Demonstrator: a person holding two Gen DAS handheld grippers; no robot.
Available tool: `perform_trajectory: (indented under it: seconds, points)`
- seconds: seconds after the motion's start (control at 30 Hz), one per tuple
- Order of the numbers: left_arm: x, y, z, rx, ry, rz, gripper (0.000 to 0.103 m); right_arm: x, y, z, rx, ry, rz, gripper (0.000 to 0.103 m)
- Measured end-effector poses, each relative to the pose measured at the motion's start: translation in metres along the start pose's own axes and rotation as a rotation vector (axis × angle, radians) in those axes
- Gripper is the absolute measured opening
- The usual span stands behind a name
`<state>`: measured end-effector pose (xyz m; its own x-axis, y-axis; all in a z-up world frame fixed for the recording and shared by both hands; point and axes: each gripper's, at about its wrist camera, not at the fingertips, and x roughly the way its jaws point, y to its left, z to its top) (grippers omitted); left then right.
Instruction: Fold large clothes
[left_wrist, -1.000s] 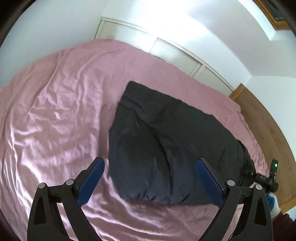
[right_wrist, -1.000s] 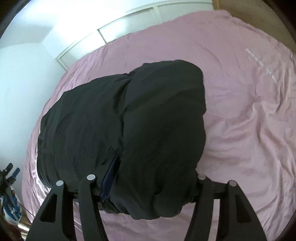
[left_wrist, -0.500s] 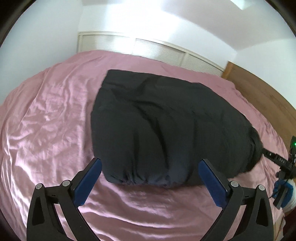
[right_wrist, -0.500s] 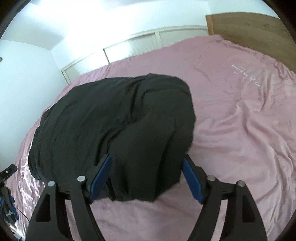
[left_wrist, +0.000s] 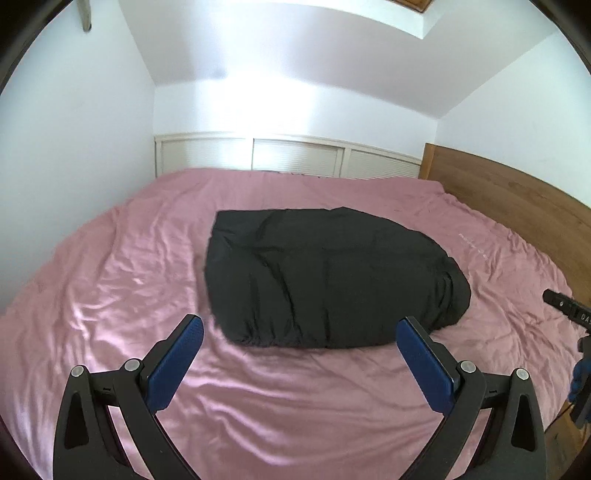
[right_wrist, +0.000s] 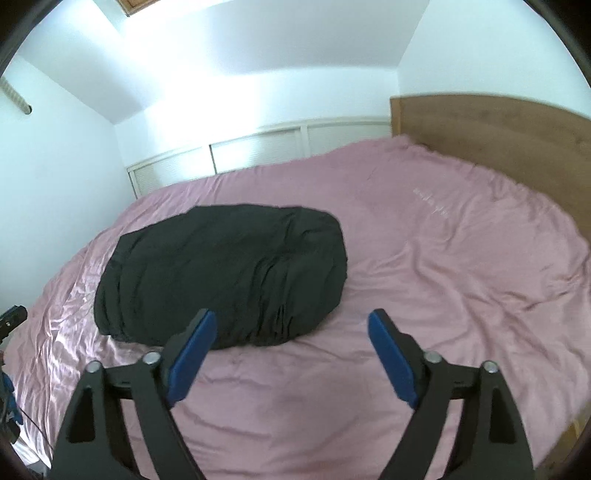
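A big black cloth (left_wrist: 328, 280) lies folded in a puffy heap on the bed (left_wrist: 110, 295), which has a wrinkly pink sheet on it. In the left view the cloth sits near the middle of the bed, with pink sheet showing all around it. In the right view the same cloth (right_wrist: 221, 273) sits on the left part of the bed (right_wrist: 461, 266). Its near edge is rounded and bunched in little folds. The left hand-held gripper (left_wrist: 299, 328) has its two blue pads spread wide apart. Nothing is between them, and they hang above the sheet, just in front of the cloth and not touching it. The right hand-held gripper (right_wrist: 291, 323) is wide too. Its jaws have just been opening, and there is nothing between them. Its left pad shows in front of the near edge of the cloth, and its right pad shows over bare pink sheet. A brown wooden headboard (left_wrist: 517, 206) stands along the right side of the bed. Low white doors with slats (left_wrist: 295, 157) run along the far wall behind the bed. The walls are white and the room is bright. At the right edge of the left view, a small black and blue bit of the other gripper (left_wrist: 576, 332) peeks in.
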<state>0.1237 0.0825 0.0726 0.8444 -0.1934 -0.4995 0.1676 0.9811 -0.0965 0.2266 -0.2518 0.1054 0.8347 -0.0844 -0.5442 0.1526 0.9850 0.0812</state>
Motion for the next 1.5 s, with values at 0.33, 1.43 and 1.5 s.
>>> perform_trajectory:
  seconds: [0.33, 1.43, 1.5]
  points:
    - [-0.075, -0.013, -0.032, 0.018, -0.044, 0.12, 0.102, -0.089, 0.024, -0.02, 0.015, -0.055, -0.018, 0.094]
    - [-0.135, -0.049, -0.065, 0.059, -0.132, 0.16, 0.102, -0.116, 0.017, -0.092, 0.058, 0.014, -0.085, 0.096]
    - [-0.134, -0.049, -0.066, 0.058, -0.123, 0.158, 0.102, -0.116, 0.014, -0.094, 0.058, 0.013, -0.092, 0.096]
